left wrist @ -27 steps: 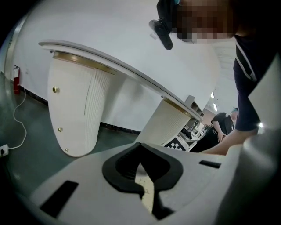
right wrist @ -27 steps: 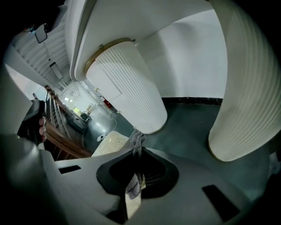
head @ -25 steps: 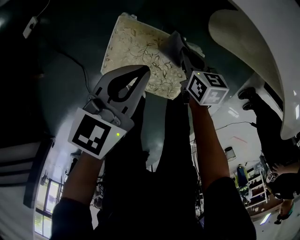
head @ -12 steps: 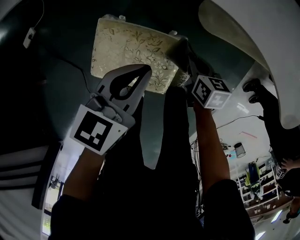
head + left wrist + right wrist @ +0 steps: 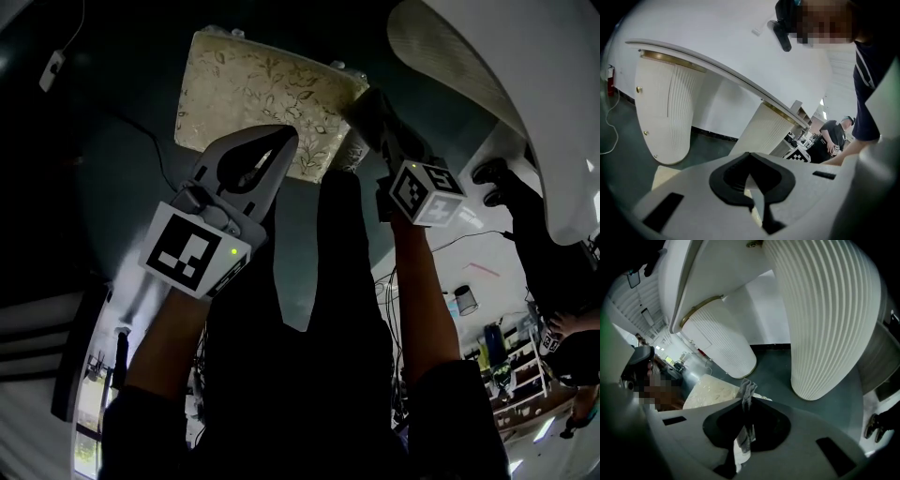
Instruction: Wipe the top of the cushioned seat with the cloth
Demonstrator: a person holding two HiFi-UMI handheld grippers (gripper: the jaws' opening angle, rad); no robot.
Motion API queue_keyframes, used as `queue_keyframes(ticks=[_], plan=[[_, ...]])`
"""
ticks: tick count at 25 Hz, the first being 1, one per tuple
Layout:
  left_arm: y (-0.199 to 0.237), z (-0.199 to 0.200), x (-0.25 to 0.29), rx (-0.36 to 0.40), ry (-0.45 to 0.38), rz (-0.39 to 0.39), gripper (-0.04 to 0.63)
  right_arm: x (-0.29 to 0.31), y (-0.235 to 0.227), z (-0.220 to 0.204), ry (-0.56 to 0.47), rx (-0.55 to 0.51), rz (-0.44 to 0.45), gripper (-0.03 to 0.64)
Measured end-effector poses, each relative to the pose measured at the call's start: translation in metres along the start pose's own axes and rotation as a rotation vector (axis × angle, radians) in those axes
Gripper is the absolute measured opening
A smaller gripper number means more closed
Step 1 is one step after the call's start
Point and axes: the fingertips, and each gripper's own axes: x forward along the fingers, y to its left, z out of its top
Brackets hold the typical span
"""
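Markings: a black-and-white square marker is borne on the cube of each gripper; no lettering can be read on either.

Left gripper (image 5: 284, 137): held forward on an outstretched forearm, its tips over the near edge of the cushioned seat (image 5: 253, 89). In the left gripper view its jaws are seen closed together, tip to tip, with nothing gripped.

Right gripper (image 5: 361, 101): extended further forward, at the right-hand corner of the seat. In the right gripper view the jaws are clamped on a grey cloth (image 5: 747, 391), which stands up in a tuft above the tips and hangs below them. Contact between cloth and seat cannot be confirmed.

The seat lies on the dark floor (image 5: 122, 150), near a white ribbed pedestal (image 5: 829, 310).
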Motion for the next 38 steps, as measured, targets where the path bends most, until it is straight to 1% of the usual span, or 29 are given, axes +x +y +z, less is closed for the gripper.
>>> queue_keyframes(ticks=[2,5,8,12,15,19,23,25,28,32,38], plan=[[0.008,0.004,-0.013,-0.016,-0.022,0.016,0.007,-0.004,0.017,0.008,0.004,-0.023,0.009,0.032],[0.025,0.013,-0.040,-0.048,-0.054,0.048,0.008,-0.003,0.055,0.026,0.000,-0.064,0.042,0.032],[0.048,0.020,-0.071,-0.067,-0.088,0.079,0.007,0.009,0.110,0.047,-0.010,-0.117,0.096,0.032],[0.091,0.015,-0.112,-0.097,-0.122,0.138,0.006,0.049,0.187,0.059,-0.011,-0.177,0.183,0.032],[0.121,0.004,-0.143,-0.115,-0.136,0.169,0.008,0.081,0.241,0.059,-0.004,-0.216,0.241,0.032],[0.162,-0.013,-0.187,-0.146,-0.151,0.222,0.007,0.123,0.309,0.042,0.040,-0.256,0.300,0.032],[0.196,-0.025,-0.219,-0.187,-0.172,0.273,0.007,0.154,0.354,0.025,0.079,-0.279,0.334,0.032],[0.205,-0.031,-0.229,-0.190,-0.174,0.285,0.007,0.164,0.364,0.017,0.094,-0.279,0.337,0.032],[0.210,-0.037,-0.233,-0.187,-0.171,0.289,0.008,0.172,0.361,0.006,0.117,-0.282,0.317,0.032],[0.204,-0.038,-0.223,-0.185,-0.165,0.269,0.008,0.172,0.337,-0.005,0.138,-0.281,0.280,0.032],[0.180,-0.035,-0.196,-0.156,-0.137,0.224,0.007,0.154,0.290,-0.009,0.129,-0.248,0.230,0.032]])
